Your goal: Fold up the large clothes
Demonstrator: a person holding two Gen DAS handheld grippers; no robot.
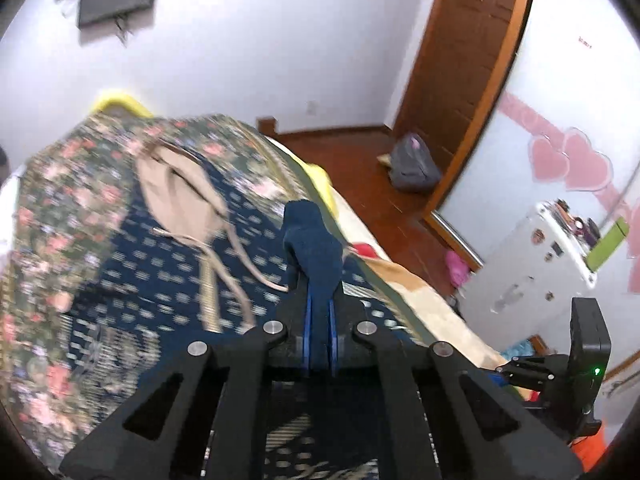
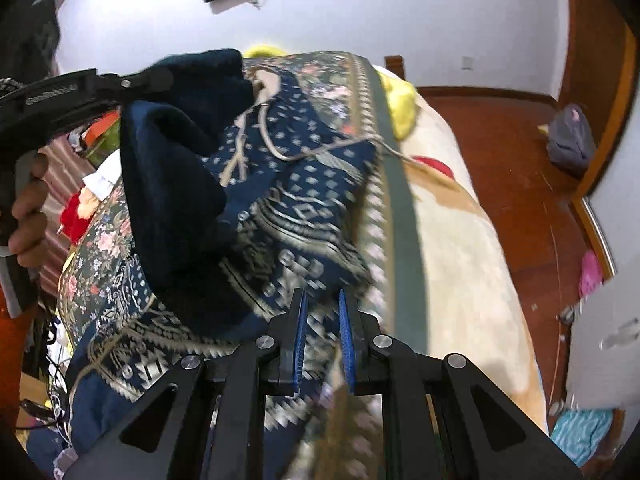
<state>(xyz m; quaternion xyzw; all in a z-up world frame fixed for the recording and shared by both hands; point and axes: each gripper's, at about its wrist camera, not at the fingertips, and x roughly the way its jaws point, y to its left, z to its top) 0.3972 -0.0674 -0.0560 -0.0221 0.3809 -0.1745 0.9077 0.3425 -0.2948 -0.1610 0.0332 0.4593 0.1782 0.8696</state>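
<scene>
Hand (image 2: 26,200) visible right view only; both grippers clamp garment (image 2: 288,200).

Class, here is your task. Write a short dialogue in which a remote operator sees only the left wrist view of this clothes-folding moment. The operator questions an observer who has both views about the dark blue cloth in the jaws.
Operator: My left gripper is shut on dark blue cloth. Is the right gripper holding anything?
Observer: Yes. The right gripper is shut on the edge of a patterned garment.
Operator: Is my cloth part of that garment?
Observer: It looks so. From the right wrist view, the cloth appears to be its plain inner side, and it is held up above the bed.
</scene>
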